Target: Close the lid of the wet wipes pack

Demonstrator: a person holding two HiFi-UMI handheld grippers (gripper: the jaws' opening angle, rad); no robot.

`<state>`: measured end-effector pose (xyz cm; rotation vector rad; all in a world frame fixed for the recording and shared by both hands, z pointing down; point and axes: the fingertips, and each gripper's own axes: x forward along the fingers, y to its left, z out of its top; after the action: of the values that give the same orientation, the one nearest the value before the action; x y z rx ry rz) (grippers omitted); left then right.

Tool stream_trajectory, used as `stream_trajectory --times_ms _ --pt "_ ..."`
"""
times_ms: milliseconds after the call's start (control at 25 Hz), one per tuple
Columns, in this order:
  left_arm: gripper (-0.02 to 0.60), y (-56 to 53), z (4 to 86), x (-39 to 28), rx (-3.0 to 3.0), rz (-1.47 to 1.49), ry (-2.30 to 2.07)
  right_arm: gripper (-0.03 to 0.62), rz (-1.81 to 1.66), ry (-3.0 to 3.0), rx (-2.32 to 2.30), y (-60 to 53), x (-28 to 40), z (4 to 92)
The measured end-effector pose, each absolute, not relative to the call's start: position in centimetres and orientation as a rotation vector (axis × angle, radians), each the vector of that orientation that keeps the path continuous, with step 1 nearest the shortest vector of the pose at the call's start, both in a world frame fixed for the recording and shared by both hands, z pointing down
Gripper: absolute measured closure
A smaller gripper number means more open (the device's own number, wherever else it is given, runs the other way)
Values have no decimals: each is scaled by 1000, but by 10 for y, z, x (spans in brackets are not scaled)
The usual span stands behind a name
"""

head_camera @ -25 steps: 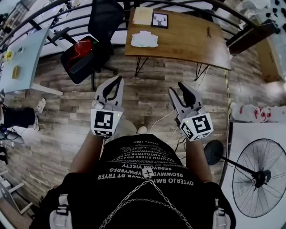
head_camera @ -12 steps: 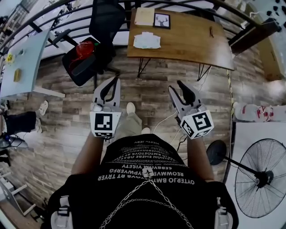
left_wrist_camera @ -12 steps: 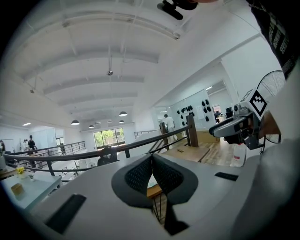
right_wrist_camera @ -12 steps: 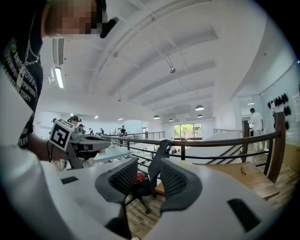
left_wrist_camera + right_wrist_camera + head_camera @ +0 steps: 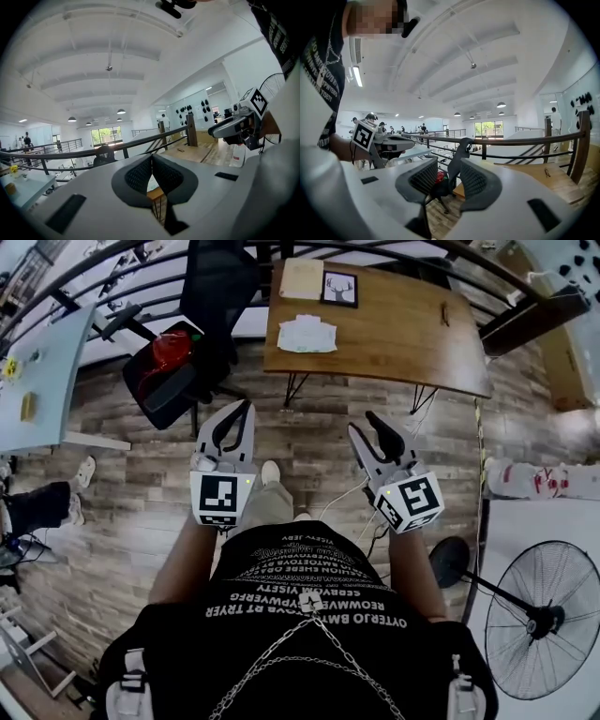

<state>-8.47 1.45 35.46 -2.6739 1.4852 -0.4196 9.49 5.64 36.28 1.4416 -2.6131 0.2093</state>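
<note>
The wet wipes pack [image 5: 306, 334], white and flat, lies near the front left edge of the wooden table [image 5: 403, 334] at the top of the head view. Both grippers are held out over the plank floor, well short of the table. My left gripper [image 5: 246, 409] is shut with nothing in it; its pads meet at the tips in the left gripper view [image 5: 151, 159]. My right gripper [image 5: 366, 425] is open and holds nothing, with a clear gap between its pads [image 5: 449, 176]. Whether the pack's lid is up cannot be told from this distance.
A paper [image 5: 302, 277] and a framed picture [image 5: 339, 289] lie at the table's far side. A black office chair with a red item [image 5: 173, 362] stands left of the table. A floor fan [image 5: 539, 615] stands at the right, a pale desk [image 5: 37, 371] at the left.
The person has stepped forward toward the table, a foot now showing between the grippers. Both grippers were carried along. Their jaws look the same.
</note>
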Motion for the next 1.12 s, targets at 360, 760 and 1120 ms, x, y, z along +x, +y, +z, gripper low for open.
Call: stream_trajectory --times_ms 360,760,1120 --pt "554 -38 355 -76 -2704 -424 1418 442 209 -2596 1448 8 94 361" --pt "554 -95 356 -85 -2749 -424 1356 442 225 -2580 1479 -42 77 357" --pt "554 -150 347 -102 -2772 -379 1313 444 193 -2555 1523 -87 60 344"
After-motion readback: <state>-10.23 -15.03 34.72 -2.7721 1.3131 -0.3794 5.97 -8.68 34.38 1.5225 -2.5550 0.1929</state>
